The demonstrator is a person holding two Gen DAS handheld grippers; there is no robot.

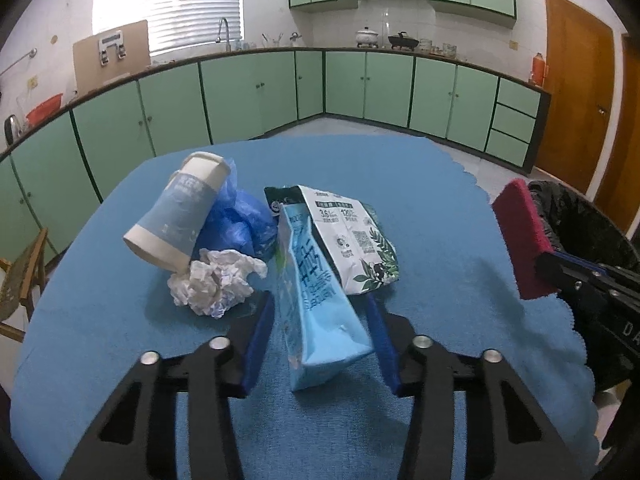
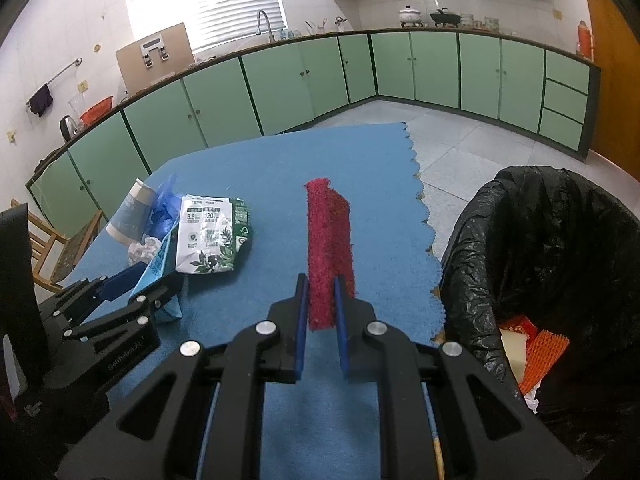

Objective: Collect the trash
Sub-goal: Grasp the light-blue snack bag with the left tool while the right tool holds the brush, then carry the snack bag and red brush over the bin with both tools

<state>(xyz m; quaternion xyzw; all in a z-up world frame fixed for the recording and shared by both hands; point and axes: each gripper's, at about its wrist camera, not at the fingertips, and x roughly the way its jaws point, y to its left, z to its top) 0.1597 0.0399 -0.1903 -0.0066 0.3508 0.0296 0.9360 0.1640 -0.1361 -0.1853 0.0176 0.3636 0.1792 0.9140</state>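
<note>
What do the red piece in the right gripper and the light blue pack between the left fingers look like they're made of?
Red piece: looks like a coarse, fuzzy scouring sponge or carpet offcut; matte, with a nubbly pile and frayed edges. Light blue pack: probably coated carton or laminated film; smooth, with a slight sheen, sharp creases and printed lettering.

**Trash Pile Left, Bin Right**

On the tabletop (image 1: 440, 208), left of frame centre, the cup (image 1: 176, 216) leans over the crumpled paper (image 1: 216, 284), with the plastic bag (image 1: 240, 224) just behind. Right of them the carton (image 1: 316, 296) stands between the left tool's (image 1: 320, 308) fingers; the flattened pouch (image 1: 352, 240) lies behind it. At the right edge, the right tool (image 2: 320, 292) holds the sponge (image 2: 329, 248) beside the bin (image 2: 560, 240), which stands off the tabletop's right edge.
</note>
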